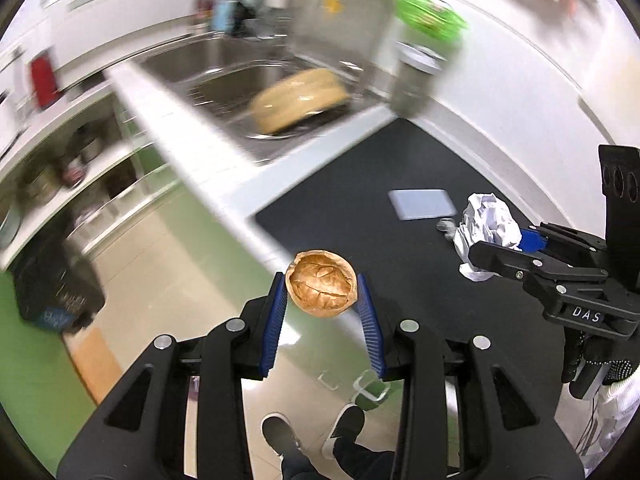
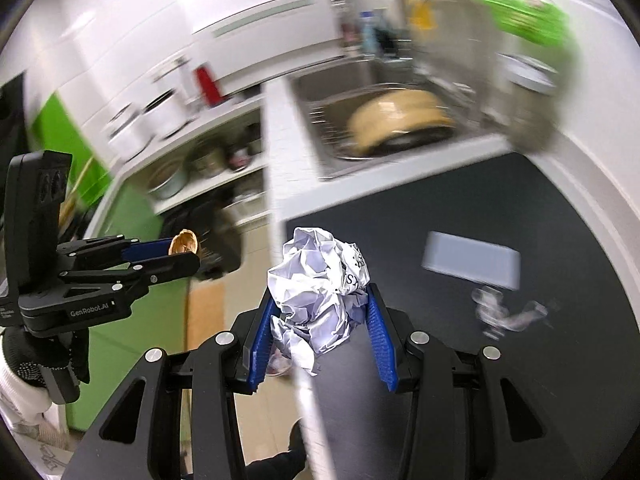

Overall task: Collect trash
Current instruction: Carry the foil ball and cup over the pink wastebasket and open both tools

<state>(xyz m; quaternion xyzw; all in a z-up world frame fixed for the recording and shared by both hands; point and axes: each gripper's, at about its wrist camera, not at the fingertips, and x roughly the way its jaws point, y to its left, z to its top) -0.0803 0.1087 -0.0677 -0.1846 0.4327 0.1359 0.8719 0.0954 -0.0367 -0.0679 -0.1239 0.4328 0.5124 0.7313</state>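
The left gripper (image 1: 322, 292) is pinching a brown walnut shell half (image 1: 321, 283) between its blue pads at the centre of the left wrist view, hanging just past the white counter edge (image 1: 224, 184) with open floor (image 1: 168, 248) showing below it at lower left. The right gripper (image 2: 320, 300) is clamping a crumpled white paper ball (image 2: 320, 284), creased and printed with dark lettering, over the near edge of the black mat (image 2: 460, 216). What may be a small foil wrapper (image 2: 508, 314), too blurred to be sure, is lying on the mat beside a white card (image 2: 472, 260) at centre right, while the steel sink (image 2: 336, 92) is sitting in the upper middle.
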